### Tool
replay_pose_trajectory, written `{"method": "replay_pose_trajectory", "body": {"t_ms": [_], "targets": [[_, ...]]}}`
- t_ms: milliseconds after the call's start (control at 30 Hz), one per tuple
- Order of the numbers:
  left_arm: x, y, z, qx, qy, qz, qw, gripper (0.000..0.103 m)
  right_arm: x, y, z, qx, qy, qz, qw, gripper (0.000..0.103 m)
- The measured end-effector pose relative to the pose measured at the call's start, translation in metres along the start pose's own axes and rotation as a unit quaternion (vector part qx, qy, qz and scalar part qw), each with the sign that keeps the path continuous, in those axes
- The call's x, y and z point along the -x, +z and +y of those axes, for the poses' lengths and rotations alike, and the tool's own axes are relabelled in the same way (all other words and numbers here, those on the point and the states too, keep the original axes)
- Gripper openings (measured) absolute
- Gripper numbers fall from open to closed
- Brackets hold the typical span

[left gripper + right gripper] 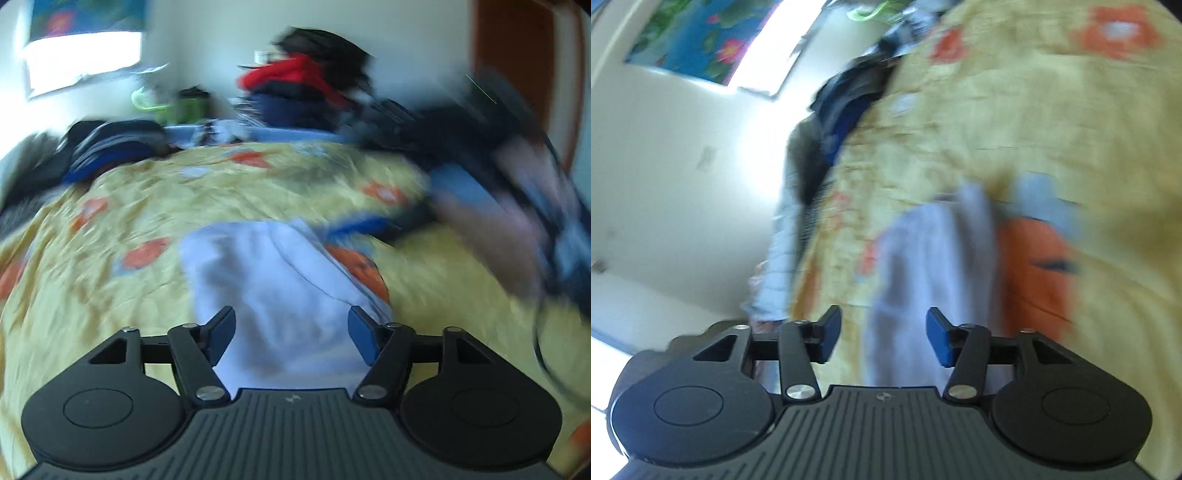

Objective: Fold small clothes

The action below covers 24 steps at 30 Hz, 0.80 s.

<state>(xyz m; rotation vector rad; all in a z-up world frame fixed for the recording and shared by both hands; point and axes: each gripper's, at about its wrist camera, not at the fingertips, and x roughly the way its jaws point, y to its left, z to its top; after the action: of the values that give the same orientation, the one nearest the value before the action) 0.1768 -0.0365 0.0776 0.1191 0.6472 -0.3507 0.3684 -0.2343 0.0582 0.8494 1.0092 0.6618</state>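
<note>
Folding looks partly done: pale garment [280, 280] lies flat on bedspread [110, 206], left gripper [291, 332] and right gripper [882, 332] both spread, empty.

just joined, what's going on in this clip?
A person with a gripper in each hand is folding small clothes on a bed with a yellow flowered sheet. A pale lavender garment lies on the sheet in front of both grippers. The left gripper and the right gripper are both open, nothing pinched. Both views are motion-blurred. Dark clothes are piled at the far edge of the bed.
</note>
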Motion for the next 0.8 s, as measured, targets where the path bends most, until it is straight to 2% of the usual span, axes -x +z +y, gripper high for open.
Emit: {"method": "replay_pose_trajectory", "body": {"t_ms": [33,67,100,167,200,233,267,300,367,400,433,467,500,533,567,633,700,800], "targets": [[-0.013,-0.003,-0.005,-0.005,0.004,0.020,0.9998,0.067,-0.016,0.006,0.005,0.004,0.005,0.015,1.000,0.070],[-0.027,-0.006,-0.006,-0.004,0.005,0.043,0.9990,0.067,-0.032,0.015,0.009,0.008,0.000,0.028,1.000,0.068],[-0.038,-0.010,-0.006,0.001,0.006,0.059,0.9982,0.067,-0.049,0.022,0.010,0.017,-0.021,0.037,0.999,0.069],[-0.043,-0.017,-0.008,-0.004,0.010,0.043,0.9990,0.068,-0.077,0.036,0.003,0.021,-0.090,0.051,0.994,0.066],[-0.046,-0.020,-0.008,-0.001,0.012,0.042,0.9990,0.068,-0.090,0.039,-0.003,0.020,-0.122,0.059,0.991,0.055],[-0.048,-0.021,-0.008,0.006,0.014,0.039,0.9991,0.069,-0.095,0.042,-0.010,0.022,-0.131,0.064,0.989,0.036],[-0.050,-0.021,-0.010,0.006,0.017,0.035,0.9992,0.069,-0.092,0.043,-0.016,0.014,-0.136,0.059,0.989,0.026],[-0.053,-0.022,-0.012,0.003,0.020,0.031,0.9993,0.070,-0.090,0.045,-0.022,0.004,-0.134,0.061,0.989,0.023],[-0.056,-0.022,-0.016,0.000,0.026,0.024,0.9994,0.072,-0.083,0.045,-0.033,-0.010,-0.129,0.060,0.990,0.006],[-0.055,-0.020,-0.016,-0.001,0.025,0.024,0.9994,0.072,-0.079,0.043,-0.037,-0.014,-0.133,0.057,0.989,0.005],[-0.052,-0.016,-0.014,0.005,0.016,0.021,0.9996,0.072,-0.072,0.041,-0.036,-0.015,-0.133,0.050,0.990,0.006],[-0.042,-0.014,-0.011,0.013,-0.004,0.010,0.9999,0.072,-0.064,0.036,-0.031,-0.008,-0.131,0.041,0.990,0.023],[-0.032,-0.010,-0.007,0.014,-0.024,-0.008,0.9996,0.072,-0.056,0.026,-0.021,0.009,-0.121,0.033,0.992,0.030],[-0.023,-0.005,-0.002,0.009,-0.033,-0.031,0.9989,0.073,-0.044,0.018,-0.012,0.029,-0.111,0.028,0.993,0.042],[-0.016,0.002,0.006,0.006,-0.032,-0.052,0.9981,0.073,-0.032,0.009,-0.004,0.046,-0.097,0.022,0.994,0.049],[-0.014,0.018,0.027,0.018,-0.023,-0.070,0.9971,0.073,-0.008,-0.007,0.004,0.060,-0.078,0.006,0.995,0.050],[-0.028,0.033,0.059,0.077,-0.025,-0.069,0.9944,0.073,0.016,-0.017,0.000,0.041,-0.063,-0.021,0.997,0.049],[-0.065,0.048,0.100,0.183,-0.050,-0.037,0.9811,0.073,0.041,-0.028,-0.020,-0.038,-0.003,-0.056,0.998,0.050]]}}
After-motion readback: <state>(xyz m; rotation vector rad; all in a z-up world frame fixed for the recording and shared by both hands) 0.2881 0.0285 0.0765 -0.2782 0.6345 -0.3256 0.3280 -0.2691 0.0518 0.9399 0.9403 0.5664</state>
